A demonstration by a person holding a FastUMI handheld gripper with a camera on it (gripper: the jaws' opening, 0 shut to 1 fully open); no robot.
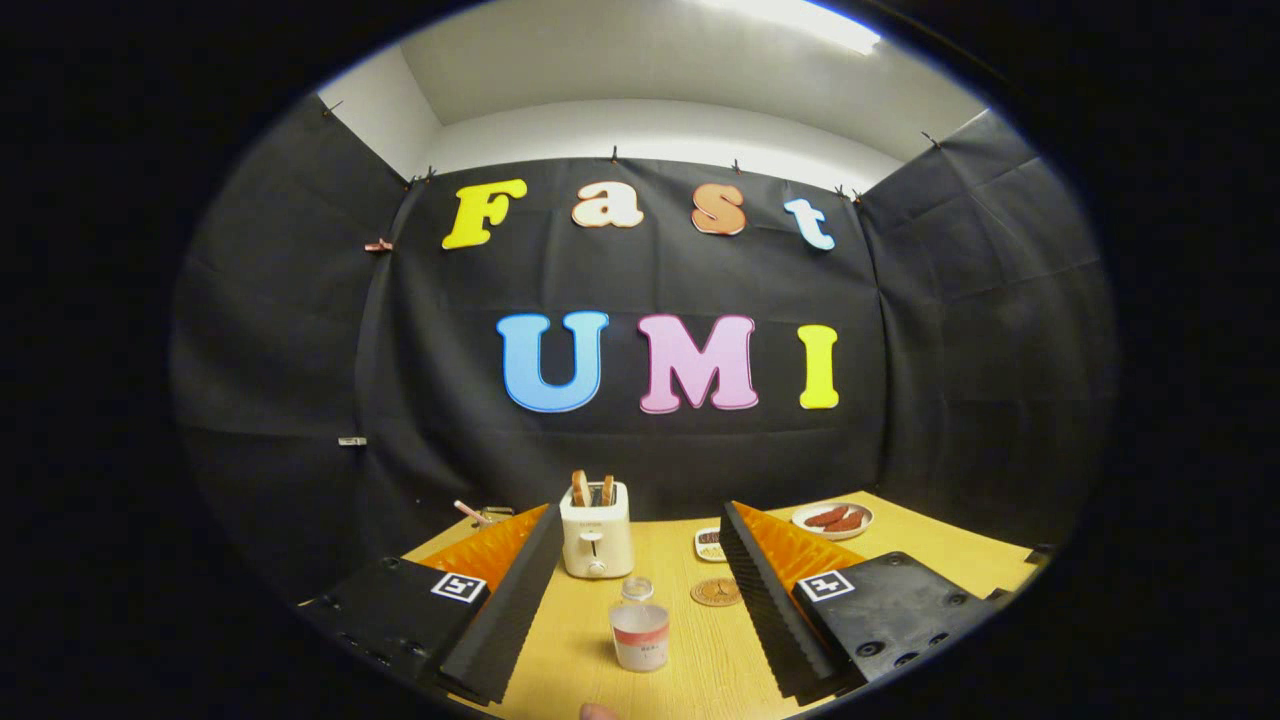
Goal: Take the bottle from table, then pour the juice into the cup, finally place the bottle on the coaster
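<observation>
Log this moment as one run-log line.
fingers open, nothing held | bottle upright on table, between fingers | coaster empty, beyond bottle | stage: pre-grasp
</observation>
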